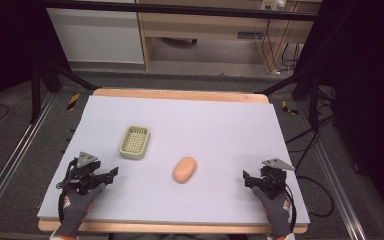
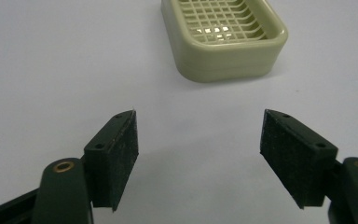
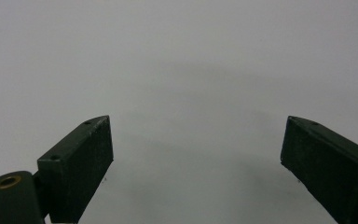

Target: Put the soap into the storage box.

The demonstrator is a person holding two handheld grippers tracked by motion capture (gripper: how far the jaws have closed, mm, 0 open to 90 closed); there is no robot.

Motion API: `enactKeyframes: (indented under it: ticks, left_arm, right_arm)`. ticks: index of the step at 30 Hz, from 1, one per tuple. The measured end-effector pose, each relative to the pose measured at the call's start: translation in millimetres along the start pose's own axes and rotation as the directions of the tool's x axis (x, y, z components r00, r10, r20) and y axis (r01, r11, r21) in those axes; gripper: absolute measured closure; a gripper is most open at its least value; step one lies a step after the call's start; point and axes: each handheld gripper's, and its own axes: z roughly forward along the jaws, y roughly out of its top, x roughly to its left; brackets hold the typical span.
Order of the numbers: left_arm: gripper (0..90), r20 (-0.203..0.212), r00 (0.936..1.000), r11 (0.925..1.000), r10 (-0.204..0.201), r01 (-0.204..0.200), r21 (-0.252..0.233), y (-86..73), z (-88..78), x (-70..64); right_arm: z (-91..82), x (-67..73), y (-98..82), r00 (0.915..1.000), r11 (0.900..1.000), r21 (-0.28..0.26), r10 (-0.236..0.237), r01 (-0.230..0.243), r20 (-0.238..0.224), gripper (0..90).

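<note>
Down at about eight o'clock on the table (image 1: 190, 125), seen from the high view, the left claw (image 1: 111, 173) rests low on the pale surface, held by a gloved hand (image 1: 77, 202) that comes in from the bottom edge. Its jaws stand wide apart with nothing between them, and the left gripper view shows the same: two black pads (image 2: 119, 154) spread wide over bare table. Ahead of that claw, toward its one o'clock, sits the green soap dish (image 1: 135, 142) (a slotted tray with rounded corners, empty inside), clear of the claw and apart from everything else; in the left gripper view the dish (image 2: 223, 39) stands at twelve o'clock beyond the jaws, upright on its base.

Near the middle of the table, a little toward six o'clock, lies the orange soap (image 1: 185, 169), flat on the surface, to the right of the dish and not touching it. It sits between the two claws, well apart from each.

At roughly four o'clock the right claw (image 1: 245, 178) rests low near the table's right edge in another gloved hand (image 1: 276, 207), pointing toward the soap. Its jaws are spread wide as well and hold nothing.
</note>
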Motion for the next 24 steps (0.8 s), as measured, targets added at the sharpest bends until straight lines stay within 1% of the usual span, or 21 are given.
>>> enactKeyframes:
  ticks: [4,6,7,9,11,12,17,19,22,24]
  left_arm:
    - [28.4,0.02,0.9998,0.9997,-0.006,0.006,-0.023,3.4,-4.0,-4.7]
    - [28.5,0.026,0.9997,0.9997,-0.004,0.005,-0.026,4.4,-4.7,-6.2]
    - [28.6,0.038,0.9993,0.9996,0.0,0.001,-0.028,5.8,-5.5,-9.6]
    - [28.9,0.041,0.9991,0.9996,0.005,-0.004,-0.027,6.8,-5.7,-11.5]
    - [29.3,0.048,0.9989,0.9996,0.002,-0.001,-0.027,7.9,-5.0,-15.9]
    - [29.3,0.059,0.9982,0.9997,0.005,-0.004,-0.023,8.5,-3.9,-19.7]
    - [29.3,0.072,0.9972,0.9995,0.022,-0.021,-0.023,10.0,-4.2,-26.9]
    - [29.3,0.079,0.9966,0.9994,0.024,-0.022,-0.025,10.4,-4.7,-28.9]
    - [29.3,0.08,0.9965,0.9992,0.024,-0.021,-0.033,10.9,-5.2,-31.1]
    - [29.3,0.082,0.9962,0.9991,0.028,-0.025,-0.036,11.2,-5.2,-32.8]
  right_arm:
    - [-0.6,-1.4,-0.8,0.9999,1.0,0.003,0.006,-0.006,0.012,9.2]
    - [-0.7,-1.5,-0.8,0.9999,1.0,0.002,0.007,-0.007,0.014,9.2]
    - [-0.4,-1.7,-0.8,0.9999,1.0,0.004,0.006,-0.006,0.012,9.1]
    - [-0.1,-1.4,-0.8,0.9999,1.0,0.006,0.007,-0.007,0.012,9.1]
    - [-0.5,-1.1,-0.5,0.9999,1.0,0.005,0.003,-0.003,0.011,9.1]
    - [-0.6,-1.1,-0.5,0.9999,1.0,0.004,0.002,-0.003,0.011,9.1]
    - [-0.3,-1.1,-0.5,0.9999,1.0,0.009,0.002,-0.002,0.015,8.9]
    - [-0.4,-0.9,-0.5,0.9998,1.0,0.008,0.001,-0.002,0.018,8.9]
    - [-0.5,-1.0,-0.4,0.9998,1.0,0.007,0.0,0.0,0.018,8.9]
    - [-0.4,-0.5,0.0,0.9998,1.0,0.007,0.011,-0.011,0.018,8.9]
